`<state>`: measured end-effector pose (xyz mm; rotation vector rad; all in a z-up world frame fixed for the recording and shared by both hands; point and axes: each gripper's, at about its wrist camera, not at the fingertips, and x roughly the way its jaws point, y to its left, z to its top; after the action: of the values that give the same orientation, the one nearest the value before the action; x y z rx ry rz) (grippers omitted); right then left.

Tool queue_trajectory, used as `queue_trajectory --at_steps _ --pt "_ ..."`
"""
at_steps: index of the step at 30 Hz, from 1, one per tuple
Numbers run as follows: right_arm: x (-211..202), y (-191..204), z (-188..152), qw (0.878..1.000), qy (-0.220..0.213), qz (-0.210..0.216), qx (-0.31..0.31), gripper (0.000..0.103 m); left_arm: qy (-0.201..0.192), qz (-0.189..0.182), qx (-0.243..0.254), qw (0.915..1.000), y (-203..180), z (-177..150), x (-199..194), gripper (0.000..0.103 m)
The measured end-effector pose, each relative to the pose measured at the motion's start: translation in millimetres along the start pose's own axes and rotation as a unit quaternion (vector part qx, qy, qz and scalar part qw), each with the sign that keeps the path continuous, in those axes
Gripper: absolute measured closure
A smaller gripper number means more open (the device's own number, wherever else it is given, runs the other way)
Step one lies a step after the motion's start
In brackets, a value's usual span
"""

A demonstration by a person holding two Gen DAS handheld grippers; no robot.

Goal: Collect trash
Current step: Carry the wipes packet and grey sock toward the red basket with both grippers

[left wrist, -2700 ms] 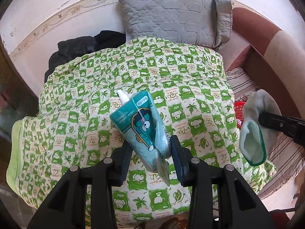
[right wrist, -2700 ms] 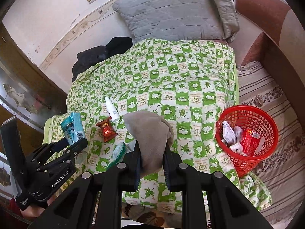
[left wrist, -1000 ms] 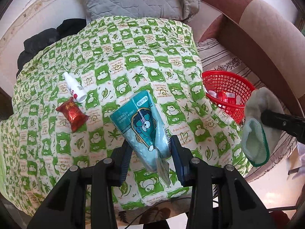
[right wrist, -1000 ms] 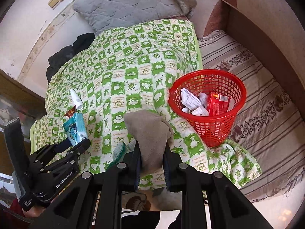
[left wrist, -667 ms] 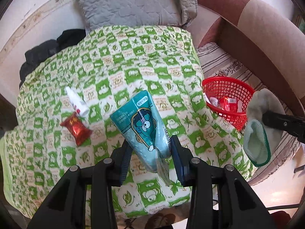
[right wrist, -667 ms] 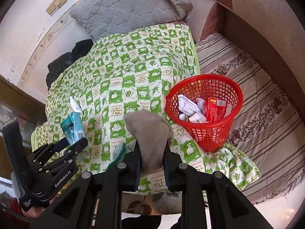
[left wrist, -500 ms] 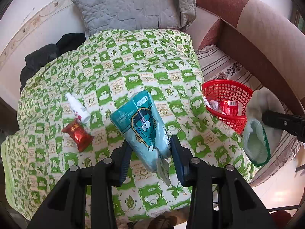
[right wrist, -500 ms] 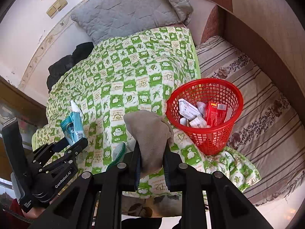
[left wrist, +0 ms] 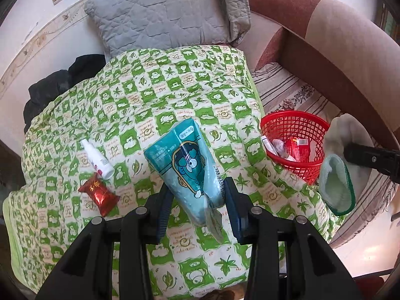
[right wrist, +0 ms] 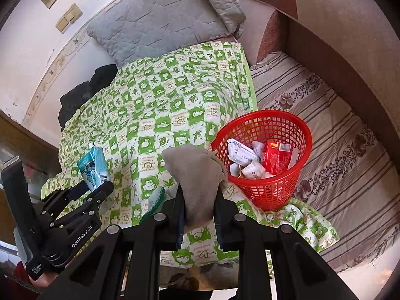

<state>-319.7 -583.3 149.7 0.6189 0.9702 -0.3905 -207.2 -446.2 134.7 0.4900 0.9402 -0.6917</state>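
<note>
A bed (left wrist: pixel 295 92) with a striped, flower-printed sheet stands against a white wall, a brown padded headboard (right wrist: pixel 345 50) running along its right side. A green-and-white checked quilt (left wrist: pixel 160 105) covers most of the mattress, with a grey quilted pillow (left wrist: pixel 165 17) at its far end and dark clothing (left wrist: pixel 57 85) bundled beside the wall. The left claw (left wrist: pixel 197 200) is clenched on a teal tissue packet (left wrist: pixel 185 160) bearing a cartoon figure, held upright above the quilt. The right claw (right wrist: pixel 198 200) is clenched on a grey sock (right wrist: pixel 197 175) with a green-trimmed cuff, which hangs over its fingers; in the left wrist view the same sock shows at the right edge, just beside the basket. A red mesh basket (right wrist: pixel 295 130) stands on the bed at the quilt's right edge, partly on the quilt's corner. It contains a white carton (right wrist: pixel 241 153), a red carton (right wrist: pixel 276 157) and several crumpled pieces. Two items lie on the quilt to the left, well apart from the basket: a small white bottle (left wrist: pixel 97 158) lying on its side, and a red foil sachet (left wrist: pixel 98 192) touching or just beside the bottle's lower end. Part of a hand shows beneath the left claw's handle in the right wrist view.
</note>
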Motion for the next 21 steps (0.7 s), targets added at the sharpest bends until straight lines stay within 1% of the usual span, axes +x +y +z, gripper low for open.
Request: queue_trajectory --at_steps 21 --pt "-11.6 -45.1 28.2 0.999 -0.021 -0.018 0.023 0.082 -0.012 -0.016 0.029 0.9994 -41.6 34.5 13.6 0.064"
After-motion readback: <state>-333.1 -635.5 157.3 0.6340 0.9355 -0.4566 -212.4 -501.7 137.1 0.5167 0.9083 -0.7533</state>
